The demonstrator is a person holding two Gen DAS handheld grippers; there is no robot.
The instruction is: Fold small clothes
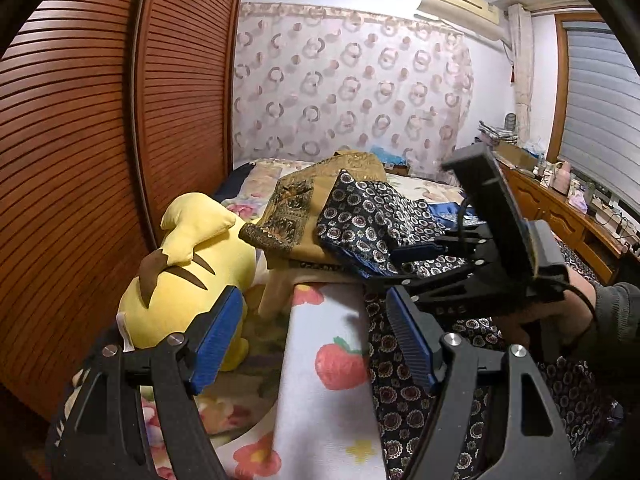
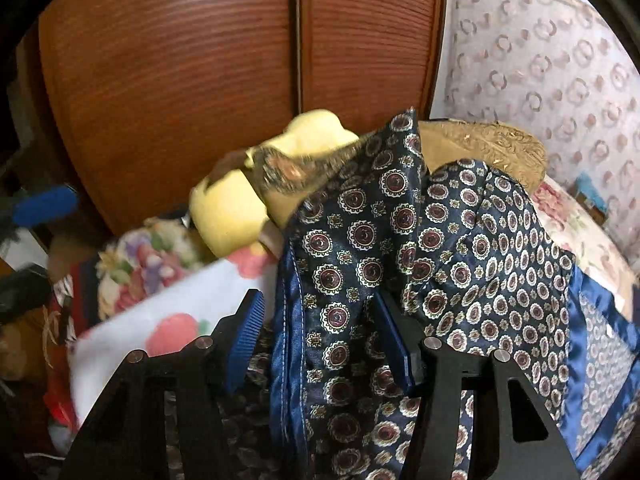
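Two claws are in sight: the left claw point(image 1: 316, 344) with its two blue-padded fingers spread, and the right claw point(image 1: 416, 256) over on the right. One yellow plush toy point(image 1: 188, 268) lies at the left by the two louvered wardrobe doors point(image 1: 120, 120). Two garments sit on the bed: one navy patterned garment point(image 2: 420, 264) with blue satin trim, and one mustard paisley garment point(image 1: 304, 204) beyond it. There is one white strawberry-print blanket point(image 1: 324, 360), one air conditioner point(image 1: 460, 0) on the far wall, and one patterned curtain point(image 1: 352, 88).
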